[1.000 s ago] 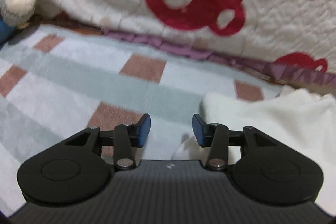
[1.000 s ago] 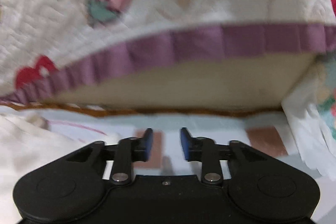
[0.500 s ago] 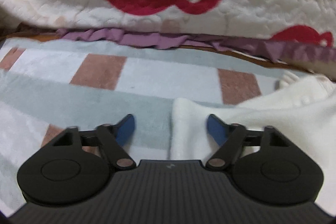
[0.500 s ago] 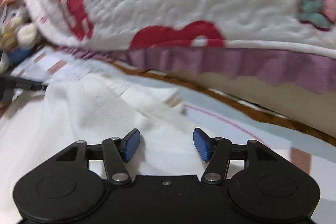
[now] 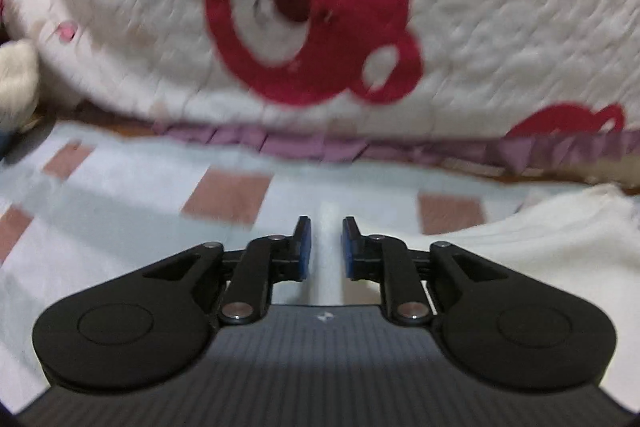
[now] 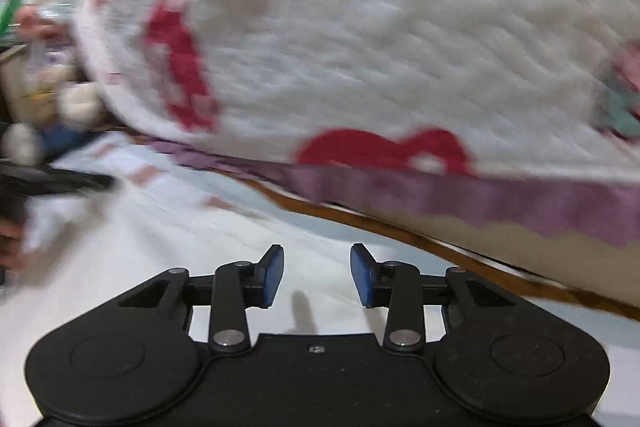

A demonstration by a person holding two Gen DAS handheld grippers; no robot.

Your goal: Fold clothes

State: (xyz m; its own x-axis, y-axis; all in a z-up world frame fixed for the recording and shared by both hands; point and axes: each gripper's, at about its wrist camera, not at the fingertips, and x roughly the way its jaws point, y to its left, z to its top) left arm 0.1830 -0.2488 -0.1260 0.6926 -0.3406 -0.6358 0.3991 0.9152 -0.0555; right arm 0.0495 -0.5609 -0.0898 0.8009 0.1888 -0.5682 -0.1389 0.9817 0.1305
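Observation:
A white fleecy garment (image 5: 540,251) lies on a pale checked blanket (image 5: 120,211). One narrow fold of it runs up between the blue pads of my left gripper (image 5: 327,247), which is shut on that fold. In the right wrist view the same garment (image 6: 200,239) spreads out under my right gripper (image 6: 318,273). Its jaws are closing with a clear gap between them, and the pads hover over the cloth without pinching it. At the left edge of that view the left gripper (image 6: 60,183) shows as a dark blur with a hand (image 6: 10,235) behind it.
A white quilt with red bears (image 5: 312,27) and a purple ruffle (image 5: 304,147) hangs just beyond the blanket. The right wrist view shows a brown bed edge (image 6: 400,231) under it. Plush toys (image 6: 76,107) sit at the far left.
The left jaws stood wide around the garment's edge and have closed on a fold. The right gripper swung from the bed's side over the garment; its jaws widened, then narrowed.

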